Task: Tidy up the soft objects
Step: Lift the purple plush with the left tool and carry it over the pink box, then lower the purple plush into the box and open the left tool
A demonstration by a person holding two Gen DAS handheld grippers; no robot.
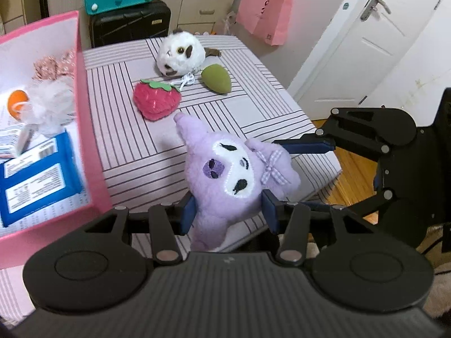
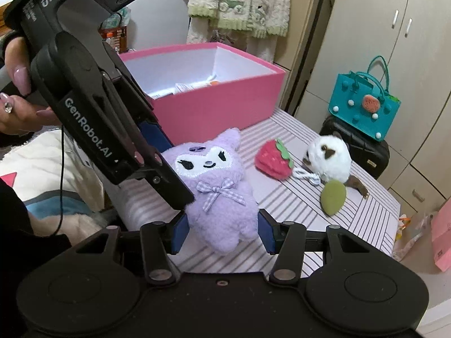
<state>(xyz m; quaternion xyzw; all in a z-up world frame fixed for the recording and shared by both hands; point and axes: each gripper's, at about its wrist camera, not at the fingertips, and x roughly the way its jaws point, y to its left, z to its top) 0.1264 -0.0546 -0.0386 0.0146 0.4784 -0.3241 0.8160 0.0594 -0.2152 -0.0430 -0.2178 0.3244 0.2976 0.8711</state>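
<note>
A purple plush doll with a checked bow (image 1: 225, 180) (image 2: 217, 197) hangs just above the striped tabletop (image 1: 126, 146), held from two sides. My left gripper (image 1: 229, 212) is shut on its lower body. My right gripper (image 2: 223, 232) is shut on it too, and its fingers (image 1: 307, 145) reach in from the right in the left wrist view. The left gripper's body (image 2: 93, 129) crosses the right wrist view. A pink box (image 1: 84, 140) (image 2: 214, 107) stands beside it. A strawberry plush (image 1: 156, 101), a white round plush (image 1: 181, 55) and a green egg-shaped sponge (image 1: 217, 79) lie further back.
The pink box holds blue packets (image 1: 36, 186) and a mesh puff (image 1: 48, 104). A teal bag (image 2: 363, 107) sits on a black suitcase (image 2: 360, 146) past the table. A pink paper bag (image 1: 265, 17) hangs near a white door (image 1: 352, 50). A person's hand (image 2: 17, 104) grips the left handle.
</note>
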